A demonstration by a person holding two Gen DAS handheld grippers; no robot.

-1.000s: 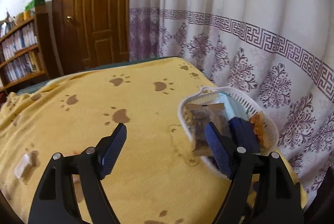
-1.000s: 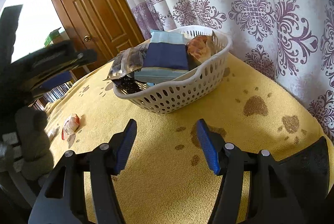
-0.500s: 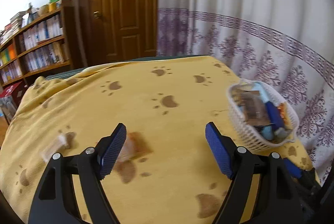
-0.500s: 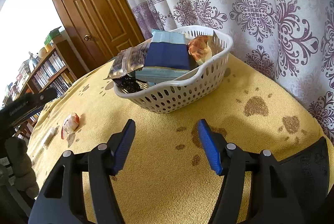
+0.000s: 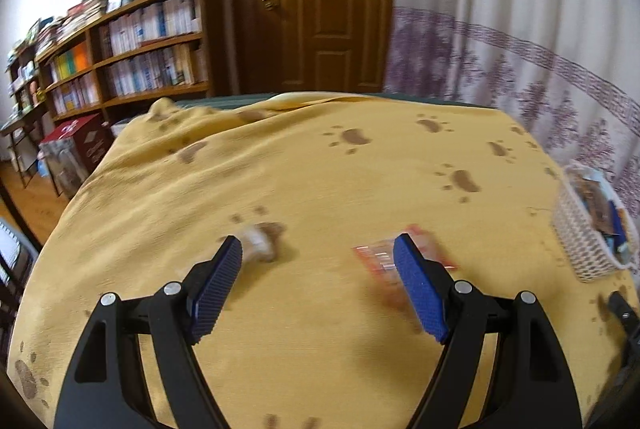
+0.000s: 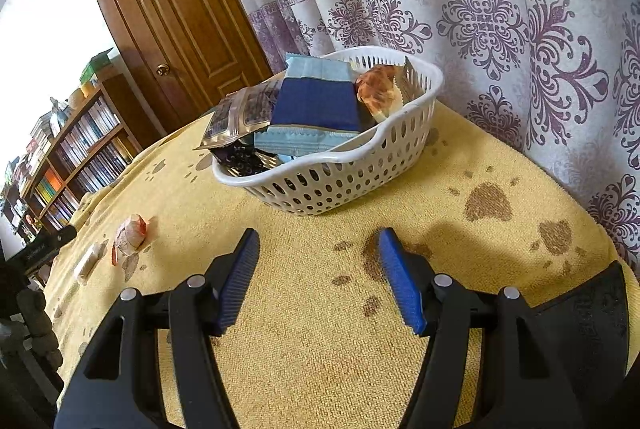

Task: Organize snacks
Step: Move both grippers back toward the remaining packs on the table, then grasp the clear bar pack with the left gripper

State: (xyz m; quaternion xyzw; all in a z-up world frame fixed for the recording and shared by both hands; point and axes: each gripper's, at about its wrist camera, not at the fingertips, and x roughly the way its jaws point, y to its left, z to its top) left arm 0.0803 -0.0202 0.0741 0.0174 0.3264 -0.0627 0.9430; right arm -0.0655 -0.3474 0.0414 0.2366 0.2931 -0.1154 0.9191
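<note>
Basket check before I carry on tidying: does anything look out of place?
Yes. Two snacks lie loose on the yellow cloth, outside the white basket: a red-and-white packet and a pale wrapped piece. A clear dark-filled packet overhangs the basket's rim.

The blanket is coloured yellow and printed with brown paw marks. The basket is white and perforated with round holes. A dark-blue-and-light-blue packet is seen inside. The curtain is patterned in purple ornaments. The gripper pads are blue on black frames.
</note>
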